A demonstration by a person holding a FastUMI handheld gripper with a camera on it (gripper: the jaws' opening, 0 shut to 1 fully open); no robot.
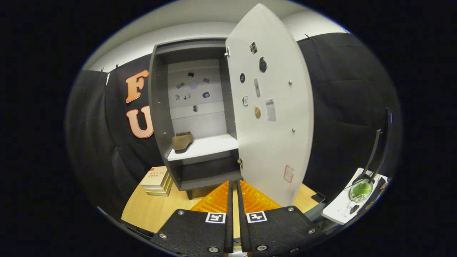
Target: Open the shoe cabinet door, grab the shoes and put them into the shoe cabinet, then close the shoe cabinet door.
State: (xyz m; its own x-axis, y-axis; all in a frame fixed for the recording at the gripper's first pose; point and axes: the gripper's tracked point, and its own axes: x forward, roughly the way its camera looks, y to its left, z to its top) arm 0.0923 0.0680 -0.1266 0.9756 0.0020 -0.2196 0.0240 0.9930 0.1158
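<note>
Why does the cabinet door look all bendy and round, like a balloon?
Gripper view: the fisheye lens bows straight edges, so the open door bulges and the cabinet leans; light is bright on the door and white shelf, dim in the bottom compartment; the shoe looks soft and small; the gripper is shut, holding nothing.

Gripper: the gripper (233, 189) sits at bottom centre of the frame, its two fingers (229, 207) drawn close together with a thin gap and nothing between them.
Cabinet: a tall dark grey shoe cabinet (162, 117) with a white back panel stands at centre frame, beyond the fingers, on a light wooden table (150, 210).
Door: the cabinet's white flat door (275, 142) stands swung wide open at centre right, small stickers on its inner face.
Shoe: a brown shoe (182, 140) rests on the white shelf (210, 145), at its left end.
Books: a stack of books (157, 181) lies lower left, just beside the cabinet's foot.
Side table: a white tray (335, 212) holding a green-filled glass bowl (360, 188) sits at lower right.
</note>
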